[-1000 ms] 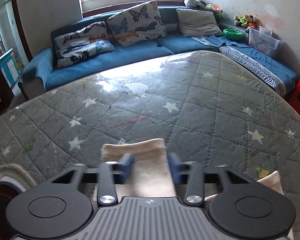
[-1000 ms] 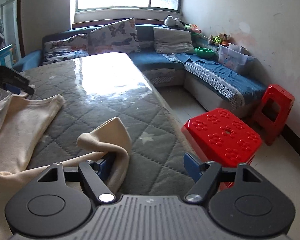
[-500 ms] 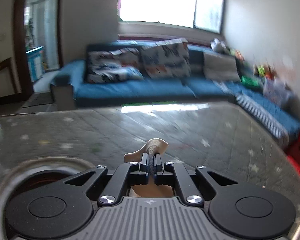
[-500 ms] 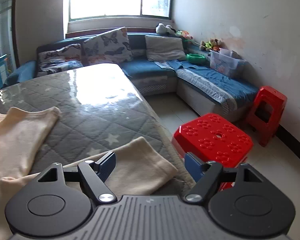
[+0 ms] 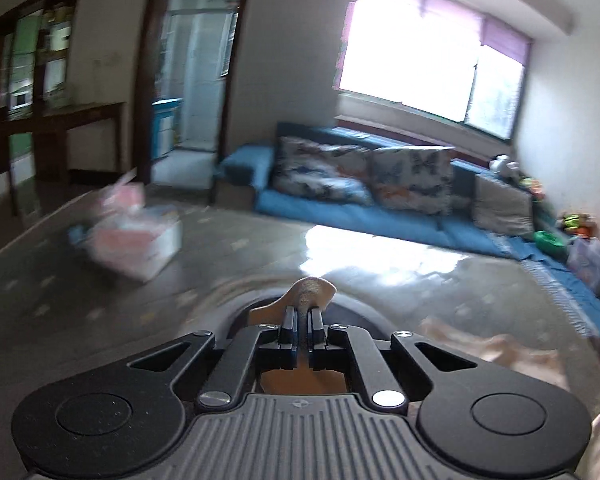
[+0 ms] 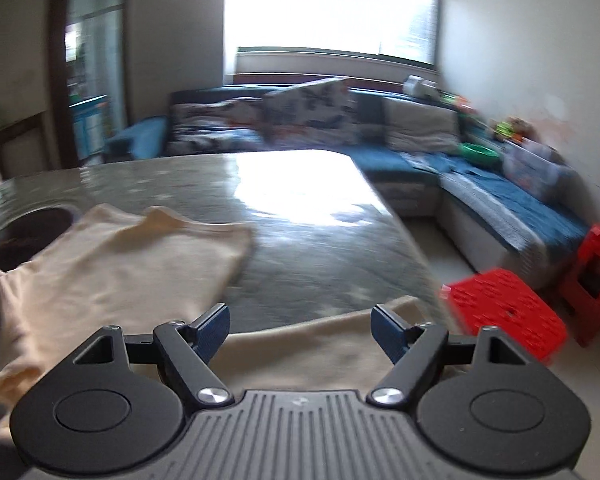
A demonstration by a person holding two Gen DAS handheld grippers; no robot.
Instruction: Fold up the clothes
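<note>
Cream cotton garment (image 6: 112,264) spread on grey quilted table cover (image 6: 320,240), near side, one corner raised. Corner pinched in left gripper (image 5: 303,322), jaws closed tight on the fabric, small tuft (image 5: 312,290) protruding past the tips. Right gripper (image 6: 300,330) spread wide, nothing gripped, poised above the garment's near edge (image 6: 320,344). Dark round opening (image 6: 28,236) noted just left of the garment. Pink-and-white box (image 5: 134,240) on the far left of the table, blurred. Blue sofa (image 6: 380,160) with patterned cushions beyond. Red stools (image 6: 504,312) on floor at right.
</note>
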